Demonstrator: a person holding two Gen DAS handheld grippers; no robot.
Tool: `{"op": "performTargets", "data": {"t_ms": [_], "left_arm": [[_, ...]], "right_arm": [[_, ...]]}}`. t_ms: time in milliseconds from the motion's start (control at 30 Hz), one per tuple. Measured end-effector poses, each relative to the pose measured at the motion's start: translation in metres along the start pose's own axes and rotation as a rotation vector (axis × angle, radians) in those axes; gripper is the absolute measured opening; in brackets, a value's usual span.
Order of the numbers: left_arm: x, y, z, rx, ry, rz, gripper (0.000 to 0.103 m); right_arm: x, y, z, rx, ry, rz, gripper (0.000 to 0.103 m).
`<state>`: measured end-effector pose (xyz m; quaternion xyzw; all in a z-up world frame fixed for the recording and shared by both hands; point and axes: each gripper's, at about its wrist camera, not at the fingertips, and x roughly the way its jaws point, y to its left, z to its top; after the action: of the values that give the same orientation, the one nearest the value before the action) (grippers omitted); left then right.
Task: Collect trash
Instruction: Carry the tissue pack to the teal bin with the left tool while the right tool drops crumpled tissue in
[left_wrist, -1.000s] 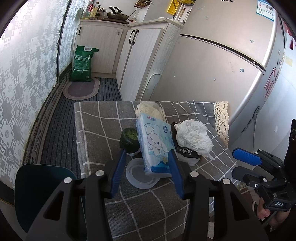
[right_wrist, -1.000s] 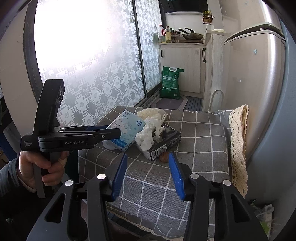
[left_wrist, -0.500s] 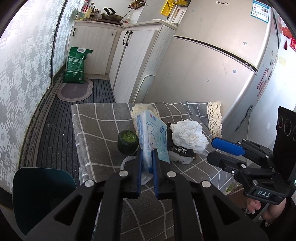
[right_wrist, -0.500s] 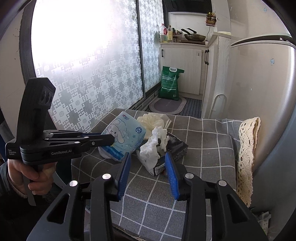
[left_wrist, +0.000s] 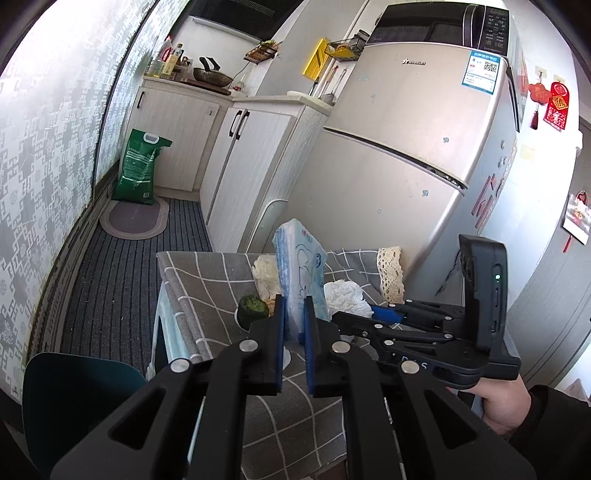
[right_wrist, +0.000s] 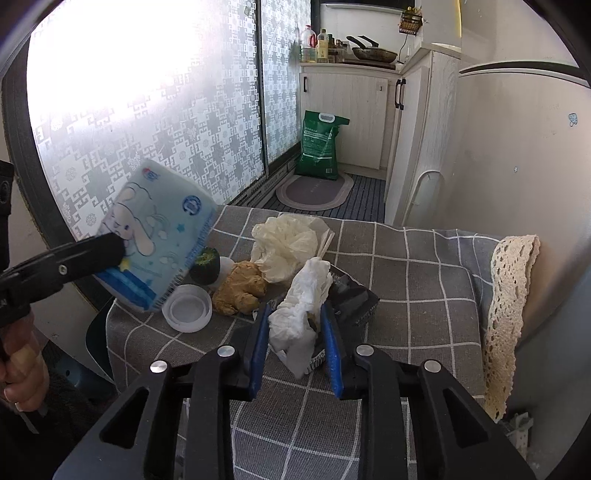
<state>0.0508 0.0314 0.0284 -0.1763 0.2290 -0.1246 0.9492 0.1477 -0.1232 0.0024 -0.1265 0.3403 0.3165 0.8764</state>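
My left gripper (left_wrist: 294, 317) is shut on the bottom edge of a blue tissue pack (left_wrist: 301, 266) with a cartoon rabbit. It holds the pack upright, lifted off the table; the right wrist view shows the tissue pack (right_wrist: 162, 229) in the air at the left. My right gripper (right_wrist: 295, 332) is low over the grey checked tablecloth (right_wrist: 424, 295). Its jaws are closing on a crumpled white tissue (right_wrist: 301, 310), which fills the gap between the blue pads. The tissue lies on a black wrapper (right_wrist: 352, 299).
Beside the tissue lie a brown lumpy piece (right_wrist: 240, 288), a translucent lid (right_wrist: 187, 308), a dark green-topped item (right_wrist: 205, 264) and a cream plastic bag (right_wrist: 288, 243). A fridge (left_wrist: 406, 166) stands behind the table, a teal chair (left_wrist: 74, 387) at its left.
The left jaws shut on the tissue pack and raised it off the table. The right gripper moved forward and down to the crumpled tissue, and its jaws narrowed around it.
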Motion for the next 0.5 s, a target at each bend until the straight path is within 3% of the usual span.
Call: {"op": "performTargets", "data": {"t_ms": [33, 133, 333, 500], "left_arm": [[-0.004, 0.002, 0.000, 0.000, -0.007, -0.002, 0.010], [-0.017, 0.009, 0.002, 0.000, -0.032, 0.012, 0.010], [-0.041, 0.032, 0.000, -0.009, -0.058, 0.065, 0.010], [-0.057, 0.054, -0.003, -0.028, -0.057, 0.125, 0.010]], "right_arm": [[0.002, 0.001, 0.000, 0.002, 0.006, -0.008, 0.015], [0.001, 0.003, 0.003, 0.002, 0.003, -0.031, 0.012], [-0.019, 0.014, 0.018, 0.009, -0.077, -0.033, 0.012], [-0.027, 0.044, 0.032, -0.023, -0.115, 0.018, 0.012]]}}
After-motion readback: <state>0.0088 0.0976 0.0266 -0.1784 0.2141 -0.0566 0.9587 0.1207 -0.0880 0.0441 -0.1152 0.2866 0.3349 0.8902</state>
